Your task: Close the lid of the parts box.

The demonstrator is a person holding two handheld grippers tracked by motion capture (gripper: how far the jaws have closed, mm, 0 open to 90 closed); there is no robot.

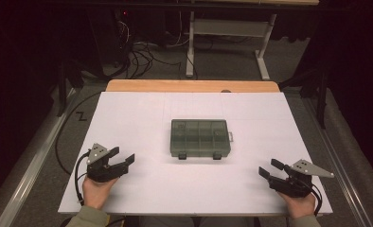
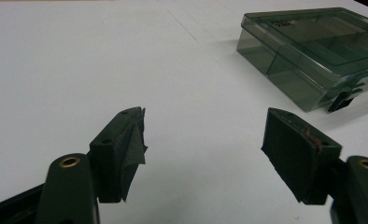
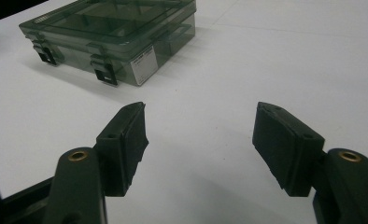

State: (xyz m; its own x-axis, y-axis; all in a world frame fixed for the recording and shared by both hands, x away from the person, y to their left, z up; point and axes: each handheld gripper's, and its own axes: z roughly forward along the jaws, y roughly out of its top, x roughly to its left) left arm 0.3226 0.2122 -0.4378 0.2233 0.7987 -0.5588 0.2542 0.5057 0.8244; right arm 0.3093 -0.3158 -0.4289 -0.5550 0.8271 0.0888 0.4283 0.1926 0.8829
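Lidded box (image 1: 200, 137) between 2 open grippers

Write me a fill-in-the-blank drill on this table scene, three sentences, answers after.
1. The green box lies with its lid ____.
2. Both the left tool and the right tool have their jaws ____.
3. The two black latches sit on the side of the box that faces ____ the person.

Missing words: closed; open; toward
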